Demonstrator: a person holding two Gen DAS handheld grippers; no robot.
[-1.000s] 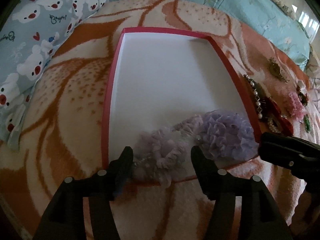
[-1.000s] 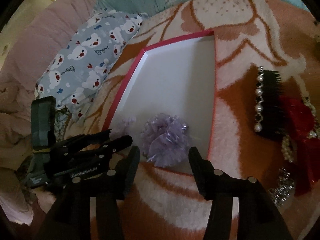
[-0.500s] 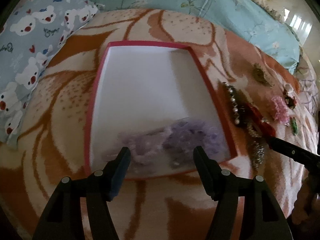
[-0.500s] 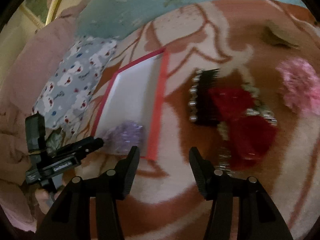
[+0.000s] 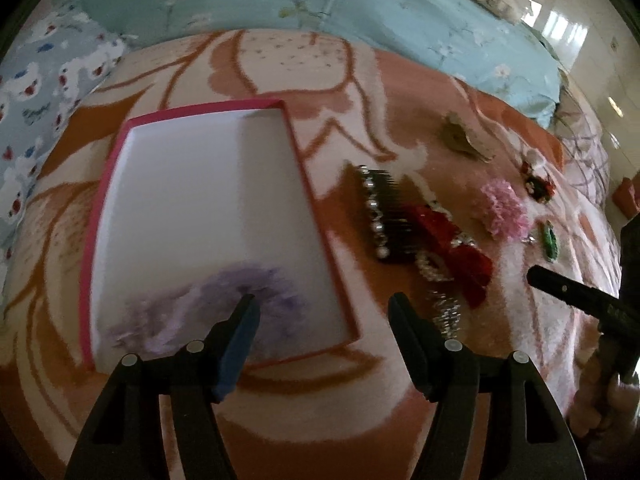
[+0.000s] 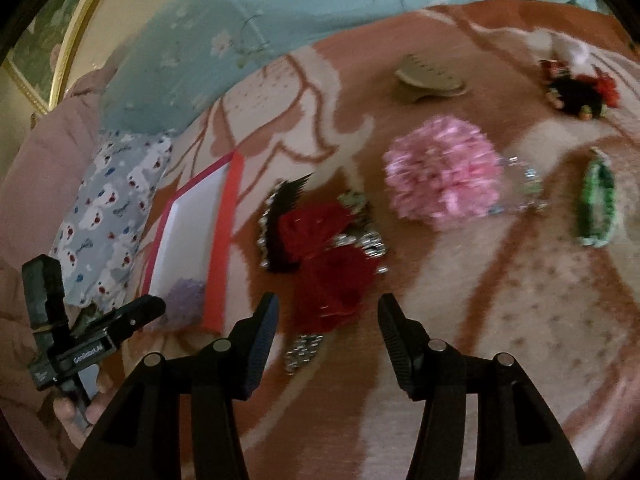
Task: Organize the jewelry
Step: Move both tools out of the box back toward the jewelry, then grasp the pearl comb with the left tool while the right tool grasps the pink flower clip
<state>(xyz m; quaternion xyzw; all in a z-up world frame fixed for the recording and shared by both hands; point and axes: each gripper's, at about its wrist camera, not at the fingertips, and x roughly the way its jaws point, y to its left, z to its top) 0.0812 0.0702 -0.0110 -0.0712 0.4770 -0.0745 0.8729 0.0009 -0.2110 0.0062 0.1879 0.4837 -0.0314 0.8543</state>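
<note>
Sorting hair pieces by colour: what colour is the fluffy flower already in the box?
Pale purple flower, lying in the red-rimmed box; clearest in the left wrist view.

A bed is carrying everything, spread with an orange and cream patterned blanket. A shallow white tray with a red rim is lying flat on the blanket. Just beside it, a black comb set with pearls is lying against a red bow and a glittering silver piece. Farther along, a pink ruffled flower, a green beaded piece, a tan claw clip and a small red and black ornament are lying apart. A bear-print pillow and a pale blue floral quilt are resting at the blanket's edges.
</note>
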